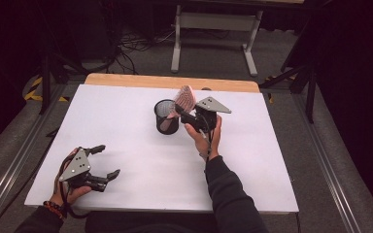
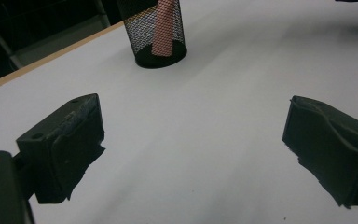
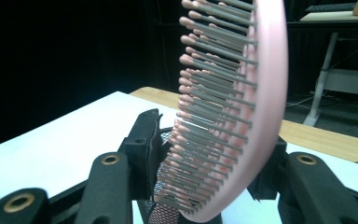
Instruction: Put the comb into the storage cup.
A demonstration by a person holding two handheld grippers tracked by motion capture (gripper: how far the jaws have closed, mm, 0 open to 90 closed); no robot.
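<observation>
A pink hairbrush (image 1: pixel 185 96) stands handle-down in a black mesh cup (image 1: pixel 166 117) at the middle back of the white table (image 1: pixel 126 145). My right gripper (image 1: pixel 183 114) is at the brush head just right of the cup. In the right gripper view the brush (image 3: pixel 242 116) sits between the jaws of the right gripper (image 3: pixel 209 154), bristles straight and facing the left pad, which does not press them, so it is open. My left gripper (image 1: pixel 108 161) rests near the front left corner, open and empty. In its own view the left gripper (image 2: pixel 193 149) faces the cup (image 2: pixel 161 32).
The table's wooden back edge (image 1: pixel 170 81) lies just behind the cup. Beyond it on the floor are a white desk frame (image 1: pixel 213 29) and loose cables (image 1: pixel 131 48). Dark stands flank the table on both sides.
</observation>
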